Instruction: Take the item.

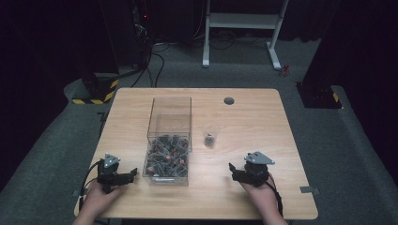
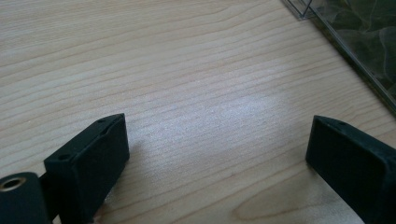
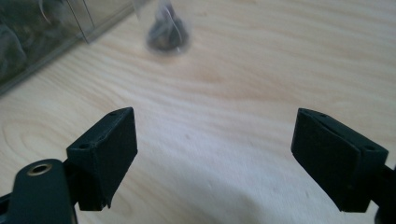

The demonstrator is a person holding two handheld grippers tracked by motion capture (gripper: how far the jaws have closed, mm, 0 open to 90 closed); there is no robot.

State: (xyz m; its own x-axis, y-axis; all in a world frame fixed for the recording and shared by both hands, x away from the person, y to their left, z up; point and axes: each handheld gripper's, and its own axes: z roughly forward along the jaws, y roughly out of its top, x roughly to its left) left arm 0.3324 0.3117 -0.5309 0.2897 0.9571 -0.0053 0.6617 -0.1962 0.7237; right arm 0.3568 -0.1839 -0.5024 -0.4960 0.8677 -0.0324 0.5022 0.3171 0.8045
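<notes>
Both grippers rest low on the wooden surface [image 1: 244,117] near the person's edge, and both are wide open with nothing between the jaws. The left gripper [image 1: 123,177] lies just beside the near left corner of the clear box [image 1: 170,140], and the left gripper view shows the transparent wall of this box [image 2: 355,42] at the upper right, close but not touched. The box holds a heap of small dark parts [image 1: 166,159] with some reddish spots; what they are exactly is too small to tell. The right gripper [image 1: 234,171] is well apart from the box and points toward a small clear cup [image 1: 210,136], which stands to the right of the box and has something dark inside. In the right gripper view the cup [image 3: 167,32] appears blurred ahead of the open jaws. I judge that the work is at its beginning: no grasp is made yet, and the hands are in a waiting position. The next move probably calls for one gripper to rise over the box rim and go down into the heap, closing on a single piece, while the other one may steady the cup or the box.
</notes>
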